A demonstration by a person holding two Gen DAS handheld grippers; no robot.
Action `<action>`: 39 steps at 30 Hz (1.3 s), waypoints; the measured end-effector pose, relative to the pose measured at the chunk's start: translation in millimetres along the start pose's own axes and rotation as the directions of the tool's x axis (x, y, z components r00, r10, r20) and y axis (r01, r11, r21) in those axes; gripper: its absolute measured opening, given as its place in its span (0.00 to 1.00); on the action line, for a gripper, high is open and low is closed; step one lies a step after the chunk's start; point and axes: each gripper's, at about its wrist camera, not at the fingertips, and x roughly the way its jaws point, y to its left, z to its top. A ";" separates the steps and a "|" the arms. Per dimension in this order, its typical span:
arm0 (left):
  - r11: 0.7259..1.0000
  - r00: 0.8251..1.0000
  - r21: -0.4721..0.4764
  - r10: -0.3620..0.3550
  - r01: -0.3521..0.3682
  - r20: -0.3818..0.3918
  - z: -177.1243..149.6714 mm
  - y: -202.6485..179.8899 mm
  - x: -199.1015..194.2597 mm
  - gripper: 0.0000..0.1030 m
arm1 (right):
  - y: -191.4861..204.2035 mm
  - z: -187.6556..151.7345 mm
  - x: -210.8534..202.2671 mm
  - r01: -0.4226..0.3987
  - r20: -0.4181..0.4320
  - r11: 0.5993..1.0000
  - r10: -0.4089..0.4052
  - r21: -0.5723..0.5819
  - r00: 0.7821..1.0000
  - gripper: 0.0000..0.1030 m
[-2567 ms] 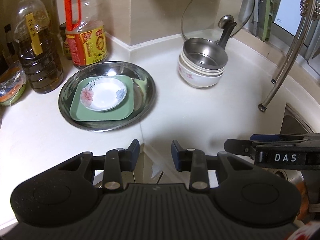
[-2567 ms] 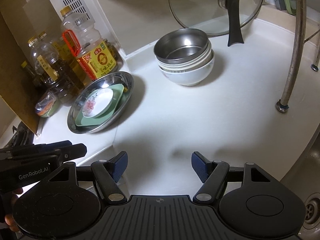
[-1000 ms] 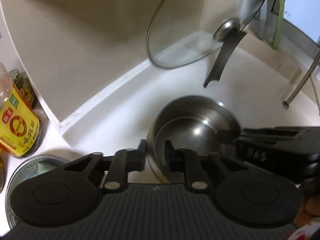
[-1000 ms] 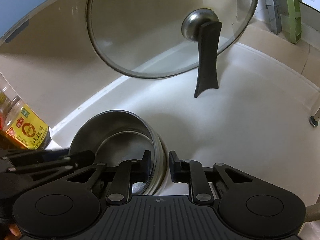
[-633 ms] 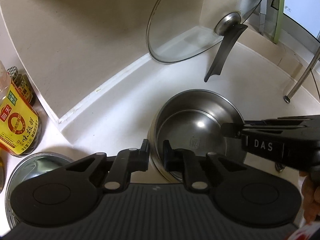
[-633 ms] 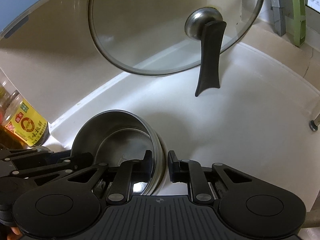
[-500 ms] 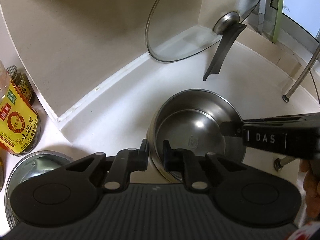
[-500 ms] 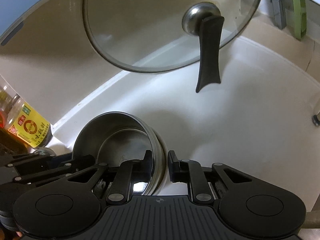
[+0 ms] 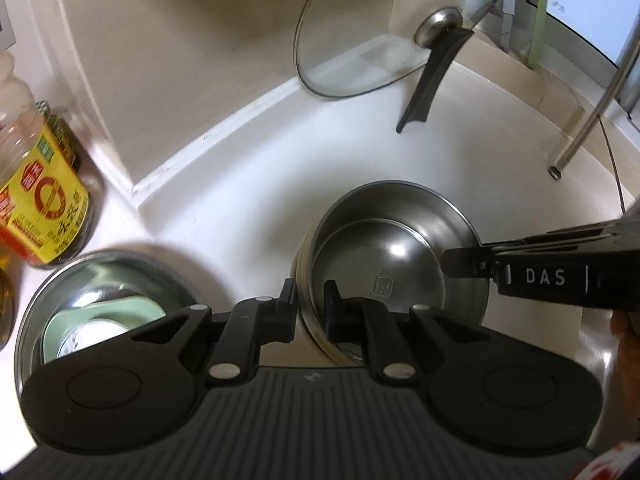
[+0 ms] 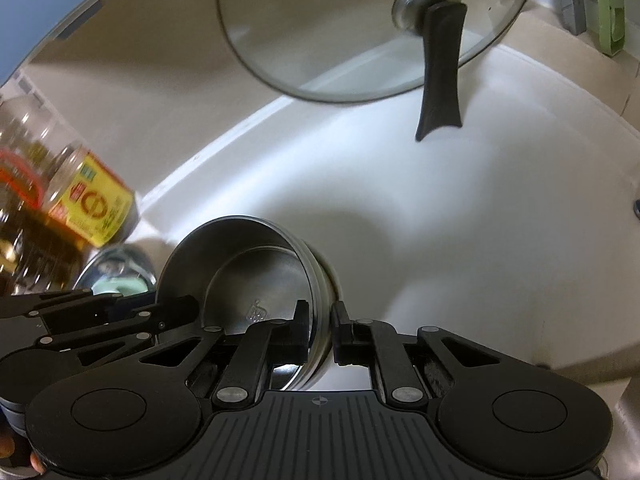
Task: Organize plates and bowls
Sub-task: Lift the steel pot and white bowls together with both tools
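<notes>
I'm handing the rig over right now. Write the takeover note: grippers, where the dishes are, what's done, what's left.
Left gripper: clamped on the near-left rim of the steel bowl.
Right gripper: jaws just closed on the same bowl's opposite rim.
Steel tray by the oil bottle holds the green plate and a small white dish.
Done: plates stacked in the tray, bowl gripped two-handed.
Left: place the bowl; whether other bowls sit under it cannot be seen.

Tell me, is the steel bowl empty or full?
Empty: the steel bowl shows only its bare shiny bottom in both wrist views.
</notes>
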 end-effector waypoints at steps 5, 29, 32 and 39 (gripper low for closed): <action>1.000 1.000 0.020 -0.003 0.004 -0.025 -16.7 0.1 -13.4 0.11 | 8.7 -15.4 -7.2 -0.010 -0.053 0.999 0.008 -0.038 0.999 0.11; 0.999 0.982 -0.025 -0.041 0.037 -0.182 -11.4 11.6 2.7 0.20 | 10.1 -5.5 8.8 0.057 -0.213 0.998 -0.057 -0.009 0.975 0.23; 0.999 0.984 -0.023 -0.044 0.041 -0.175 -11.9 13.1 2.9 0.20 | 9.6 -6.7 11.3 0.043 -0.220 0.999 -0.041 0.004 0.975 0.23; 0.999 0.985 -0.013 -0.032 0.030 -0.171 -12.4 9.7 3.1 0.19 | 13.8 -8.5 16.2 0.068 -0.219 0.998 -0.066 -0.001 0.973 0.21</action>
